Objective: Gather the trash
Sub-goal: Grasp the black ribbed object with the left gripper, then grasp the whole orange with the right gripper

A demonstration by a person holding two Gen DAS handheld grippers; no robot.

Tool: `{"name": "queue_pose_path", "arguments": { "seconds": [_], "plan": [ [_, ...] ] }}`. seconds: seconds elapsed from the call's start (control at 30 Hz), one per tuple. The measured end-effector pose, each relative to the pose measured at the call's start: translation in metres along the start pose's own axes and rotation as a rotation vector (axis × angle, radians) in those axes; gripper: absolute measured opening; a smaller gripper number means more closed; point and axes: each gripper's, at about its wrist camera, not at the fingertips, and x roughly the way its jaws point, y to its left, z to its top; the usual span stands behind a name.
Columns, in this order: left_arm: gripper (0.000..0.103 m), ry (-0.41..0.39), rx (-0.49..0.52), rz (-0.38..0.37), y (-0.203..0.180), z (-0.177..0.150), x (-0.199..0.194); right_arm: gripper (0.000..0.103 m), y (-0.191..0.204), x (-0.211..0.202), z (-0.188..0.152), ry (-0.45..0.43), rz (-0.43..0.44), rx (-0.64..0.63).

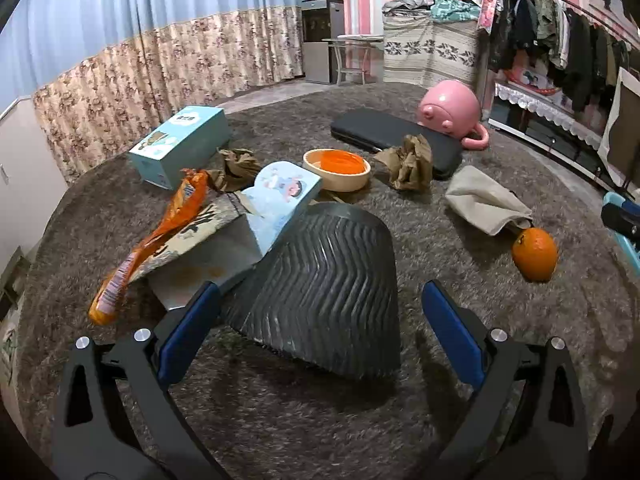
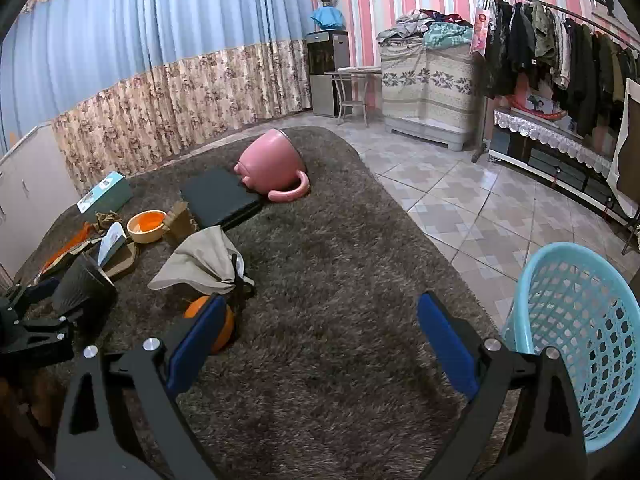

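A black ribbed paper cup (image 1: 320, 280) lies on its side on the shaggy brown rug (image 1: 320, 420). My left gripper (image 1: 320, 332) is open, its blue pads either side of the cup's wide end without squeezing it. Left of the cup lie an orange snack wrapper (image 1: 160, 240), a flattened printed paper bag (image 1: 208, 248) and a small light blue carton (image 1: 280, 200). Crumpled brown paper (image 1: 408, 160) sits further back, with a second wad (image 1: 236, 168). My right gripper (image 2: 322, 344) is open and empty above bare rug, beside a light blue mesh basket (image 2: 580, 320).
On the rug: an orange-lined bowl (image 1: 336, 168), a blue box (image 1: 180, 148), a black case (image 1: 392, 136), a tipped pink pig mug (image 1: 448, 112), a beige cloth (image 1: 484, 200) and an orange fruit (image 1: 536, 254). Tiled floor (image 2: 460, 208) runs right of the rug; a clothes rack (image 2: 560, 48) stands behind.
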Motion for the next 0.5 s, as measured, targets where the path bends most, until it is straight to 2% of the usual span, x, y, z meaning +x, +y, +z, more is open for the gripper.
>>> {"name": "queue_pose_path", "arguments": {
  "seconds": [0.07,0.17,0.33,0.43,0.5],
  "plan": [
    [0.096,0.013,-0.002,0.001,0.000,0.001,0.005,0.094,0.000,0.000,0.000,0.003,0.009,-0.002],
    [0.084,0.044,-0.029,-0.019,0.006,0.001,0.012,0.094,0.003,0.001,-0.002,0.006,0.030,-0.010],
    [0.083,0.019,-0.038,-0.047,0.008,-0.005,0.002,0.094,0.020,0.008,-0.009,0.026,0.066,-0.075],
    [0.076,-0.003,-0.045,-0.047,0.010,-0.008,-0.008,0.094,0.036,0.015,-0.015,0.044,0.087,-0.121],
    [0.076,-0.006,-0.073,-0.056,0.016,-0.011,-0.013,0.094,0.046,0.021,-0.019,0.057,0.096,-0.147]
  ]
}}
